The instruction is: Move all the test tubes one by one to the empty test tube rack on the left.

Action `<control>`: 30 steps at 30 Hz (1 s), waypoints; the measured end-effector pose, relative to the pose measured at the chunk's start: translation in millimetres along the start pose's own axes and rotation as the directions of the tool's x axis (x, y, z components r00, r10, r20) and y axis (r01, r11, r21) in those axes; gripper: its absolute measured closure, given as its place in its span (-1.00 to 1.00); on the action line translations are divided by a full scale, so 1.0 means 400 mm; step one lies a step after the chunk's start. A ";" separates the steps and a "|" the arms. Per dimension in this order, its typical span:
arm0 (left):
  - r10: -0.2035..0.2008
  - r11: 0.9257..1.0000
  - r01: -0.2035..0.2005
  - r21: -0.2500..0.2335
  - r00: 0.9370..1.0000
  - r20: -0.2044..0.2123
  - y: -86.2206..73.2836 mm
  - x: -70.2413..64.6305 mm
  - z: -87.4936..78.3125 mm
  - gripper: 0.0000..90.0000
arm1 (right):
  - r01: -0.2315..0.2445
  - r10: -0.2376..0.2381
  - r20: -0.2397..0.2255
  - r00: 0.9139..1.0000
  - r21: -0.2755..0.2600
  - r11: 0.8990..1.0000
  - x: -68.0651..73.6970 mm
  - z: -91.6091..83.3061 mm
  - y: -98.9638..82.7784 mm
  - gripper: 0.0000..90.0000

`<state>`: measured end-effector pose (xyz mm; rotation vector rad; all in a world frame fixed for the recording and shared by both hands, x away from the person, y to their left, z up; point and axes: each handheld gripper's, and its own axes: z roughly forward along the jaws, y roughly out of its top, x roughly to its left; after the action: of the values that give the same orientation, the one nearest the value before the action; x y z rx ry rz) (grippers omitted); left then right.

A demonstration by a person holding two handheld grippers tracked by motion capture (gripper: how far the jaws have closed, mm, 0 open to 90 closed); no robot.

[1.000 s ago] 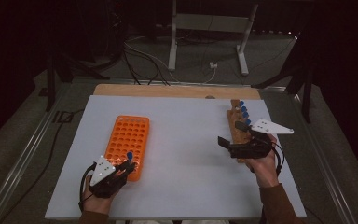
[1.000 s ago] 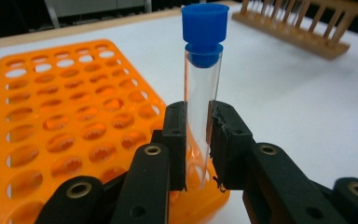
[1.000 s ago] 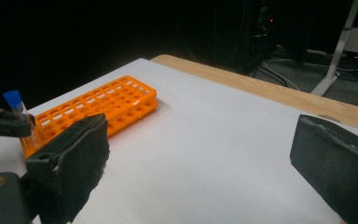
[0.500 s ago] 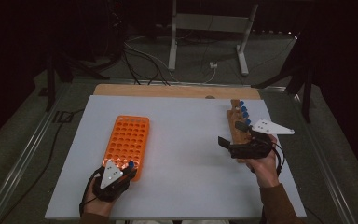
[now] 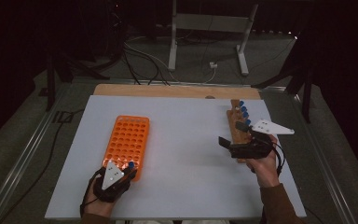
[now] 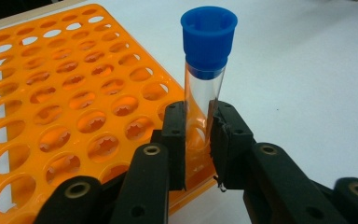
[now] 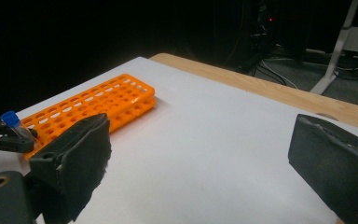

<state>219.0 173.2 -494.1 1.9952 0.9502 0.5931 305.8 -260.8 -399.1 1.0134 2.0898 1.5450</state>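
Since the earlier high view, your left gripper [image 5: 123,173] has turned at the near right corner of the orange rack [image 5: 127,142], so its grey plate now lies over the hand rather than out to the left; your right gripper [image 5: 235,135] has kept its place beside the wooden stand [image 5: 236,127].

Left gripper view — the two black jaws are closed on the clear wall of a test tube [image 6: 205,93], gripping it low on the barrel. The tube stands nearly upright, its blue cap [image 6: 209,37] well above the jaws and its lower end at the rack's near corner, over the outermost holes; whether the tip has entered a hole you cannot tell, since the jaws cover it. The rest of the rack's holes that show are empty.

Right gripper view — your right gripper's jaws stand wide apart with nothing between them, bare white table [image 7: 214,140] in the gap. The rack lies far off to the left, with the capped tube at its near end.

High view — the wooden stand, just beyond your right hand [image 5: 263,163], carries several blue-capped tubes [image 5: 244,112] in a row. The rack and the stand are well apart on the table.
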 end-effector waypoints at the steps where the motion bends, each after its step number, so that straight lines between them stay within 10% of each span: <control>1: -0.001 1.000 0.001 -0.002 1.000 0.001 -0.001 0.000 -0.001 0.61 | 0.000 0.000 0.000 1.000 0.000 1.000 -0.001 0.000 0.000 -0.87; 9: -0.012 0.996 0.014 -0.088 1.000 0.025 0.008 0.002 -0.018 0.20 | -0.009 0.009 0.011 1.000 -0.008 1.000 -0.012 -0.006 0.000 -0.87; 18: 0.002 0.994 -0.001 -0.112 1.000 0.002 0.018 0.003 -0.030 0.72 | -0.010 0.010 0.023 1.000 -0.010 1.000 -0.016 -0.009 0.001 -0.87; 30: -0.005 0.994 0.006 -0.108 1.000 0.013 0.015 0.008 -0.031 0.72 | -0.007 0.014 0.130 0.991 -0.053 0.999 -0.068 -0.055 0.022 -0.86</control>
<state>214.8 179.2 -482.1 1.8975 0.8966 0.6155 313.2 -294.1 -387.0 1.0778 1.9486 1.4889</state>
